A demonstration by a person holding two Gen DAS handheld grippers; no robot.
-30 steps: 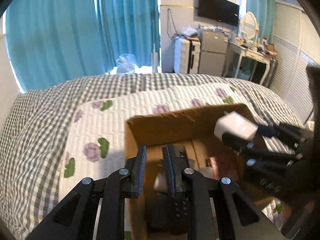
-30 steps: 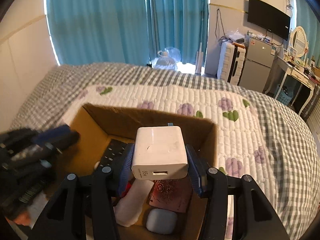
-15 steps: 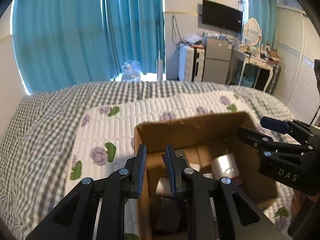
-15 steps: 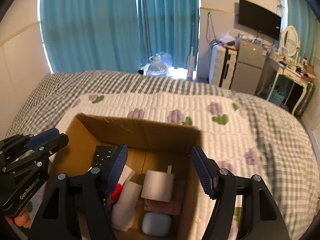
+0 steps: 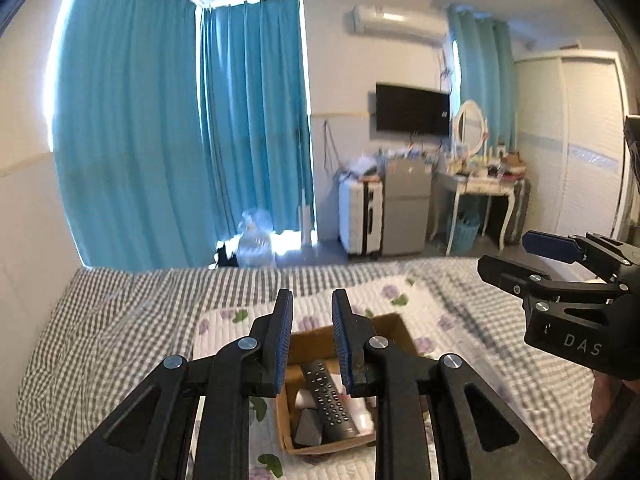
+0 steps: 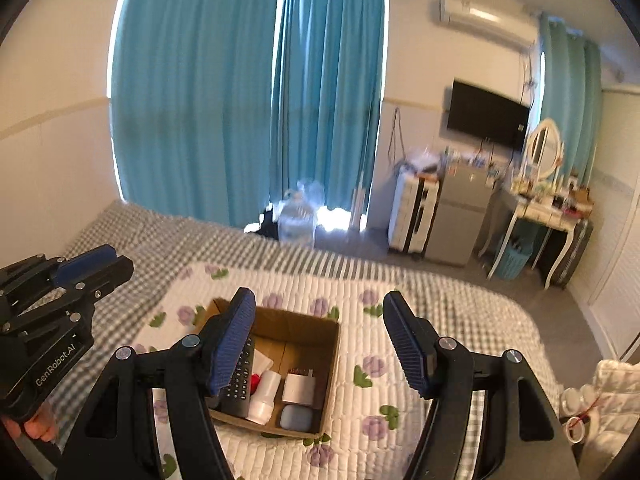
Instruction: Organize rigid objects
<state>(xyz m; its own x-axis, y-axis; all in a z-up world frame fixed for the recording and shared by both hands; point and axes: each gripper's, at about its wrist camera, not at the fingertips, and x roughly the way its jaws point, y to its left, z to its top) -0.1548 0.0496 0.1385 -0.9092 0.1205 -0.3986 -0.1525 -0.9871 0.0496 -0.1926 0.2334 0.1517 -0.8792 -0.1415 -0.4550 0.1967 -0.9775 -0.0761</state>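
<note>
A brown cardboard box (image 6: 330, 336) sits on the flowered quilt on the bed, well below both grippers. Inside it lie a black remote (image 6: 240, 380), a white bottle (image 6: 265, 396), a white charger (image 6: 299, 388) and a grey-blue case (image 6: 296, 418). The box (image 5: 390, 326) and the remote (image 5: 328, 398) also show in the left wrist view. My right gripper (image 6: 320, 344) is open wide and empty above the box. My left gripper (image 5: 310, 344) is open a narrow gap and empty; it also shows at the left edge of the right wrist view (image 6: 92, 266).
The bed carries a grey checked cover (image 5: 88, 344) under a white quilt with purple flowers (image 6: 400, 380). Beyond the bed are blue curtains (image 5: 180, 140), a water jug (image 6: 298, 216), a small fridge (image 6: 456, 220) and a dressing table (image 6: 548, 208). White items (image 6: 600, 396) lie at right.
The right gripper opened and the white charger dropped into the box. Both grippers then rose well above the box and tilted up toward the room.
</note>
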